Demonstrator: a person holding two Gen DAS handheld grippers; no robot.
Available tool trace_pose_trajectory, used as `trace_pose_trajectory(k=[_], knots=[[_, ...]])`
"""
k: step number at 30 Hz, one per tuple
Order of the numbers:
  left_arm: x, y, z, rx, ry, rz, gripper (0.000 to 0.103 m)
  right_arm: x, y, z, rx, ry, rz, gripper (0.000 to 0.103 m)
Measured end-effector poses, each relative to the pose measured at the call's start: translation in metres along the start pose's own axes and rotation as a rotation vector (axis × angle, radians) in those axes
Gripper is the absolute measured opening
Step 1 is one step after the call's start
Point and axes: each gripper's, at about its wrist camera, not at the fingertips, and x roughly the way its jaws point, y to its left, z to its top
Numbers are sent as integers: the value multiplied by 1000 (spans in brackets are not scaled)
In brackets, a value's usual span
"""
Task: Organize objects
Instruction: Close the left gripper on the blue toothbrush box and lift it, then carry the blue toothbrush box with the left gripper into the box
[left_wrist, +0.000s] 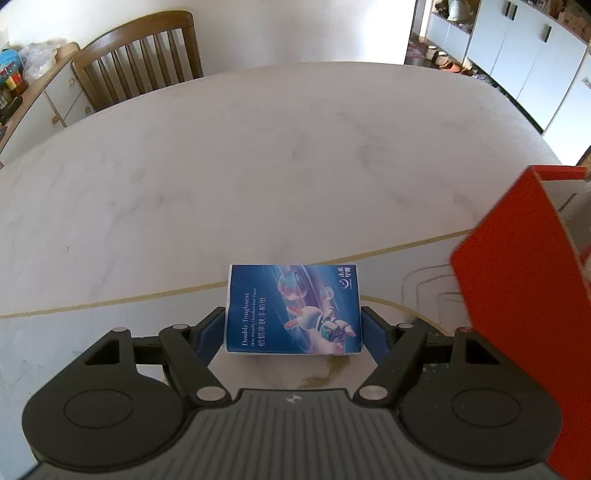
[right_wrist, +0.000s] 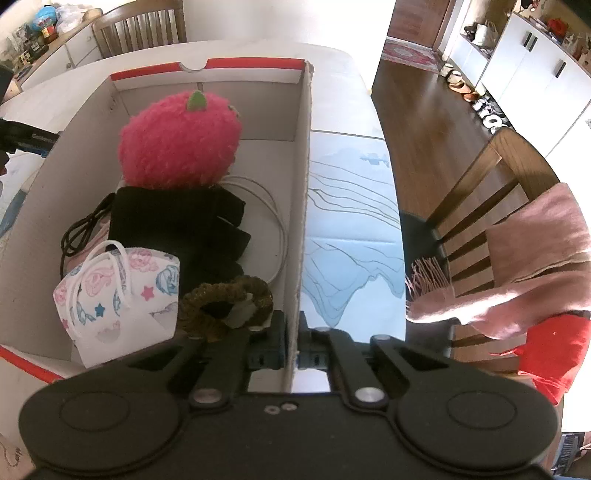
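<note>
My left gripper (left_wrist: 293, 325) is shut on a blue tissue pack (left_wrist: 293, 308), held just above the white table (left_wrist: 258, 166). The red cardboard box (left_wrist: 509, 266) stands to its right. In the right wrist view my right gripper (right_wrist: 292, 343) is shut on the box's right wall (right_wrist: 303, 206), one finger inside and one outside. Inside the box lie a pink plush fruit (right_wrist: 181, 142), a black cloth (right_wrist: 184, 225), a patterned face mask (right_wrist: 118, 295), a brown scrunchie (right_wrist: 225, 302), a white cable (right_wrist: 273, 221) and a black cable (right_wrist: 81, 229).
A wooden chair (left_wrist: 140, 55) stands beyond the table's far edge. Another chair (right_wrist: 491, 206) draped with a pink scarf (right_wrist: 524, 258) stands to the right of the table. A blue-patterned mat (right_wrist: 351, 229) lies beside the box. White cabinets (left_wrist: 524, 48) line the far wall.
</note>
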Motion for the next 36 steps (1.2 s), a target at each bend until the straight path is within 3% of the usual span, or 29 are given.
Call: trace_pose_trajectory(k=[11, 25, 36], knots=[[-71, -13, -17, 47, -53, -85, 76, -1, 0, -1, -11, -13, 9, 3], [-169, -73, -37, 161, -156, -294, 76, -2, 3, -1, -46, -16, 4, 3], [-185, -142, -52, 331, -159, -351, 76, -3, 1, -2, -52, -27, 16, 3]])
